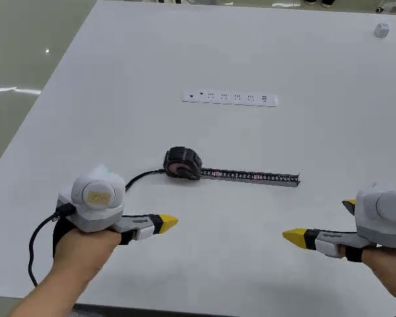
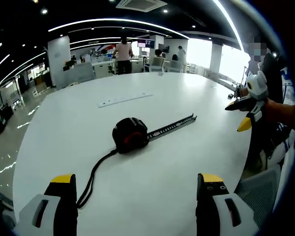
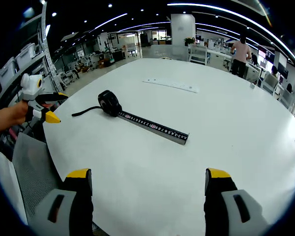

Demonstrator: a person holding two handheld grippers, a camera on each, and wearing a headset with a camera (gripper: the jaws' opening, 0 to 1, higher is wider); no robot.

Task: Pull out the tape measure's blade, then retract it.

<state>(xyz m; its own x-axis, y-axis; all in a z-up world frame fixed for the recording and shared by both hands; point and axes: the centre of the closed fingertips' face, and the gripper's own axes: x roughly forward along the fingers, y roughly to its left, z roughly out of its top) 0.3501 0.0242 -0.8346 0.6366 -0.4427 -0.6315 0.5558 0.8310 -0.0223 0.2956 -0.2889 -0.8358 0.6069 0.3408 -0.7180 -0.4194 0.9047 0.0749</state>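
Tape measure on the table, blade out, both grippers spread
The blade lies flat to the right of the case, a black cord trails off its left, and a power strip lies beyond it. The left gripper and right gripper hover on its near side, well apart, jaws wide and holding nothing

Tape measure lying on table ahead of left gripper, blade extending toward right gripper; power strip lying beyond.
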